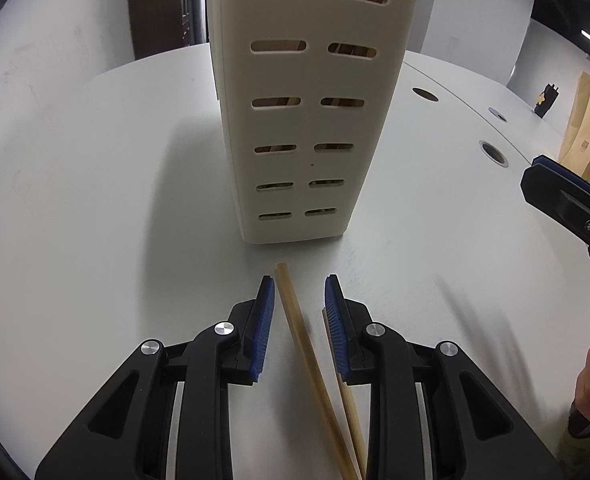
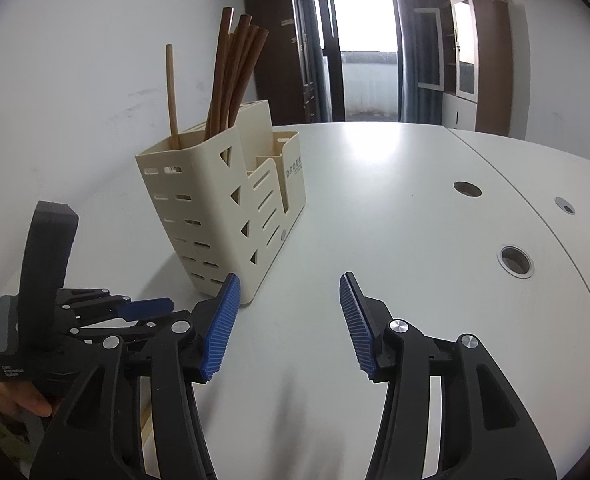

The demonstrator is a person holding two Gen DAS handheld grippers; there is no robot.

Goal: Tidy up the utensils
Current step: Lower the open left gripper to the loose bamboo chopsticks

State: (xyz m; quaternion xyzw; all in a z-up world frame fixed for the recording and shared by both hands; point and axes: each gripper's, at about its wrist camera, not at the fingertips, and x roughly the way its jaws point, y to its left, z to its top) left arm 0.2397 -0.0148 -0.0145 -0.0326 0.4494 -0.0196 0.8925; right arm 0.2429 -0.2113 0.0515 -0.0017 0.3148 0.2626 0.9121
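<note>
While the cream utensil holder (image 2: 223,216) stands upright near the table's (image 2: 375,208) far left edge with brown chopsticks (image 2: 231,76) and one pale stick (image 2: 171,96) in its tallest compartment, two pale chopsticks (image 1: 303,340) lie on the table just before its slotted wall. Over them, the left gripper (image 1: 299,320) straddles one chopstick with jaws apart, not pressing. Nothing sits between the parted jaws of the right gripper (image 2: 291,320). Cable holes (image 2: 515,260) dot the open right side.
</note>
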